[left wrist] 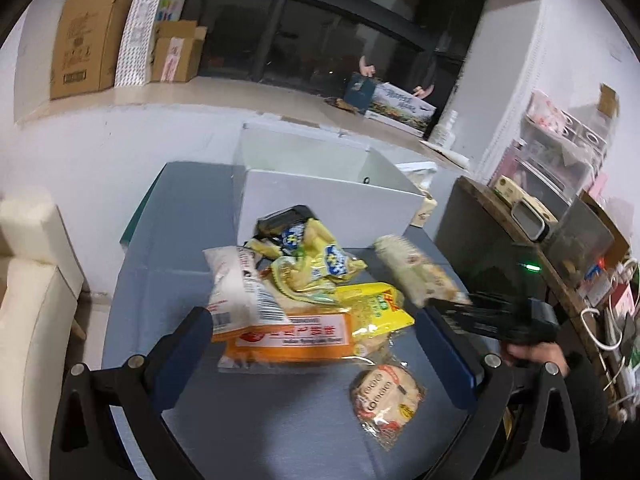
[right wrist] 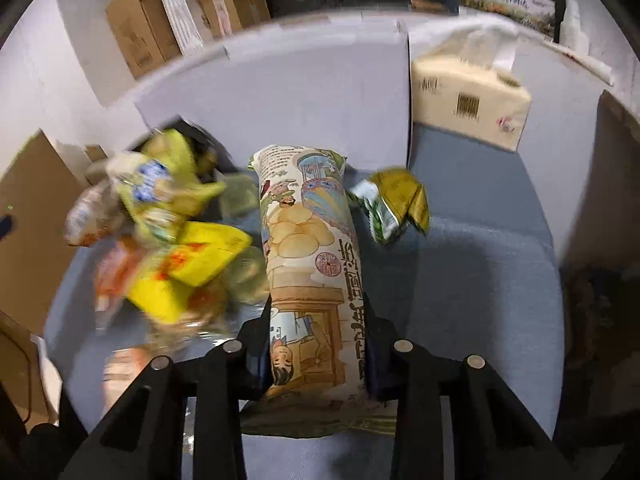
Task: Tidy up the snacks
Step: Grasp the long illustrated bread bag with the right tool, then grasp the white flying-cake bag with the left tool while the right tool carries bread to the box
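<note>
Right wrist view: right gripper (right wrist: 316, 344) fingers pinch cartoon-printed packet (right wrist: 308, 248) before white box (right wrist: 280, 80); left gripper (left wrist: 316, 344) spread.

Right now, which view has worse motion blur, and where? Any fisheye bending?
Right wrist view: worse, the snack pile at left is smeared, while the long cartoon-printed pack between the right gripper fingers stays sharp. Left wrist view: mostly crisp, only the same pack and gripper blur. Both views: straight edges bow, dark corner vignette.
</note>
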The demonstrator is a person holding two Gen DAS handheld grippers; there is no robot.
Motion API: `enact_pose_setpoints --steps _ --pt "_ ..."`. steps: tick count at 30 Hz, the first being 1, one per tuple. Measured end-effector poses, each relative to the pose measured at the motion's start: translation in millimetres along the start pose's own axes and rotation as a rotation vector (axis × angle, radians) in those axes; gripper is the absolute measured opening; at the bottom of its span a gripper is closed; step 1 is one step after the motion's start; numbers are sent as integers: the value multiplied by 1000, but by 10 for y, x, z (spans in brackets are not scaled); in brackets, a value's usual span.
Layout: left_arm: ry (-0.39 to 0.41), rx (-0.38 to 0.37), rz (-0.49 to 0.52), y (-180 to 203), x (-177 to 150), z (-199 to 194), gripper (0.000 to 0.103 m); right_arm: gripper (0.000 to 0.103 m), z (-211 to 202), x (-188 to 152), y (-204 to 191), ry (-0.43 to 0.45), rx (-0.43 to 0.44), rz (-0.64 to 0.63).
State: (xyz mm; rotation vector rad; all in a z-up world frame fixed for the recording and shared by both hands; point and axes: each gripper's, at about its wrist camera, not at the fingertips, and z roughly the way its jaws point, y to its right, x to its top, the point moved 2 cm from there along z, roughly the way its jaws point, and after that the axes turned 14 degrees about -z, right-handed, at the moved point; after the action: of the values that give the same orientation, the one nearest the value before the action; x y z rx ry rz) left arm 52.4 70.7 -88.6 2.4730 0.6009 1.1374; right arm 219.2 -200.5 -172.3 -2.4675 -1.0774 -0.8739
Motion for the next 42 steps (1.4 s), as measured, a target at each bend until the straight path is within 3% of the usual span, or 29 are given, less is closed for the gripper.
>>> enact_pose_setpoints --steps 3,9,17,21,23,24,27,36,42 --pt "-14 34 -3 -113 80 126 103 38 -380 -46 -51 77 -20 22" --pt "-104 182 -10 -362 254 613 103 38 -1110 -145 -246 193 -55 51" --pt "-244 268 1 -495 376 1271 103 38 -1269 -170 -308 214 -70 95" --pt "-290 268 -2 -566 353 1473 102 38 -1240 -198 -287 199 -62 99" --pt "-302 267 15 -577 312 1503 77 38 -1216 -195 -305 194 -56 99" --pt "-300 264 20 -584 297 1489 48 38 -1201 -194 -317 191 -56 97" --pt "-250 262 51 -608 247 1308 47 38 -1161 -195 -346 188 -44 92" --pt "-14 104 57 -404 145 275 47 38 -1023 -59 -483 196 -27 75" --pt "105 23 100 -108 306 -64 47 38 -967 194 -451 231 -23 93"
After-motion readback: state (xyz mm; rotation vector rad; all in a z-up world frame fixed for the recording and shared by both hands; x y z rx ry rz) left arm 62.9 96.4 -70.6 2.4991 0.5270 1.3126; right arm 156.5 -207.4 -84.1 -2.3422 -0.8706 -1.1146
